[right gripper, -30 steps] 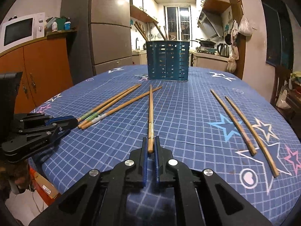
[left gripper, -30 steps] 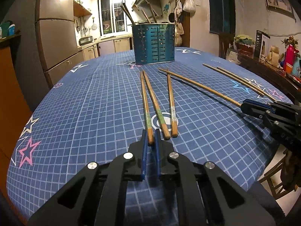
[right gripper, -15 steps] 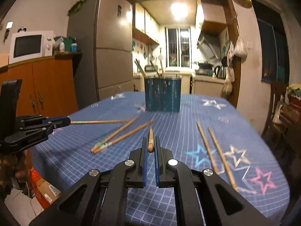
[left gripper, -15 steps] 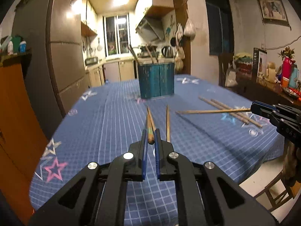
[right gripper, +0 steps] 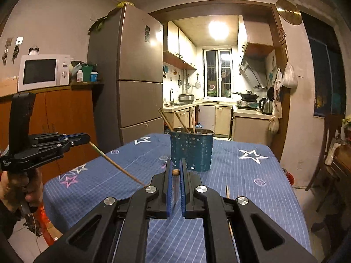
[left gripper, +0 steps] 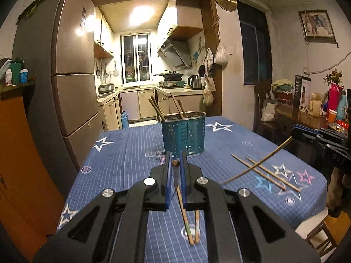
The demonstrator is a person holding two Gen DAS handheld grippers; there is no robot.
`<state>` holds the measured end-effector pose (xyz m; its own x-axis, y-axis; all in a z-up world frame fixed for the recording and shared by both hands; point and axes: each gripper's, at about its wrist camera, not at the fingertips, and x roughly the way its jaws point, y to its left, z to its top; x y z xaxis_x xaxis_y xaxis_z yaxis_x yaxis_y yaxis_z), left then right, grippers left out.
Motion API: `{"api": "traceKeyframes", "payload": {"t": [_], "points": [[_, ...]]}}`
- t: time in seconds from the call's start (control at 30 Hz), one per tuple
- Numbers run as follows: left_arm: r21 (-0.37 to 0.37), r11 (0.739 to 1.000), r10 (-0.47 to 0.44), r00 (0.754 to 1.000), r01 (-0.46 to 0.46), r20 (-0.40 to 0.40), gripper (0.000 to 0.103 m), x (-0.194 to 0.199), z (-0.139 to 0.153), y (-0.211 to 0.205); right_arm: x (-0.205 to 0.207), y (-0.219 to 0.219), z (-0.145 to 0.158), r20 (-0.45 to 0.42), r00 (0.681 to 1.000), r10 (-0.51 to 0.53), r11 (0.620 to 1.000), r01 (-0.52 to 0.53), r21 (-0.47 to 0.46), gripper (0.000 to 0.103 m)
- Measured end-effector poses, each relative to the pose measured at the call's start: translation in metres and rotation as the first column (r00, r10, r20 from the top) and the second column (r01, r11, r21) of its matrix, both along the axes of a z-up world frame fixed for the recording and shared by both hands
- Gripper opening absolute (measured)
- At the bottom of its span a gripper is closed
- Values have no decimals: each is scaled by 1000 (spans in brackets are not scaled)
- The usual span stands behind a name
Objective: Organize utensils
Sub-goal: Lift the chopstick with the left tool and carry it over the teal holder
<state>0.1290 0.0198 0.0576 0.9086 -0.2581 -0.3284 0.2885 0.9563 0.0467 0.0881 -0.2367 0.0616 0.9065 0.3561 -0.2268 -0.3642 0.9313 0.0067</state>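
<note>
Across the blue star-print surface (left gripper: 131, 153) before a lit kitchen, each tool, left tool (left gripper: 175, 164) and right tool (right gripper: 175, 172), clamps a chopstick seen mostly end-on.

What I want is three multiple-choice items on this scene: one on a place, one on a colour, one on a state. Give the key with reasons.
1. Where does the utensil holder stand?
A. On the kitchen counter
B. On the table, ahead of the left tongs
C. On the floor

2. What colour is the utensil holder?
A. Red
B. White
C. Teal

3. How are the left tongs?
A. Shut on a chopstick
B. Wide open and empty
C. Shut on a spoon

Key:
1 B: it sits on the blue starred cloth beyond the fingertips.
2 C: its perforated wall is teal.
3 A: the right wrist view shows the stick slanting down from its closed tips.
</note>
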Motion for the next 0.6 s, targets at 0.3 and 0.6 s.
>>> {"api": "traceKeyframes", "payload": {"t": [0.3,0.6], "points": [[-13,1000,-10,1000,10,-13,6,36,25,-9,43,2,28,-28,999,40,999,-40,6,8],[-29,1000,-12,999,11,-31,6,57,46,-7,77,2,51,-38,998,44,999,-44,-7,8]]}}
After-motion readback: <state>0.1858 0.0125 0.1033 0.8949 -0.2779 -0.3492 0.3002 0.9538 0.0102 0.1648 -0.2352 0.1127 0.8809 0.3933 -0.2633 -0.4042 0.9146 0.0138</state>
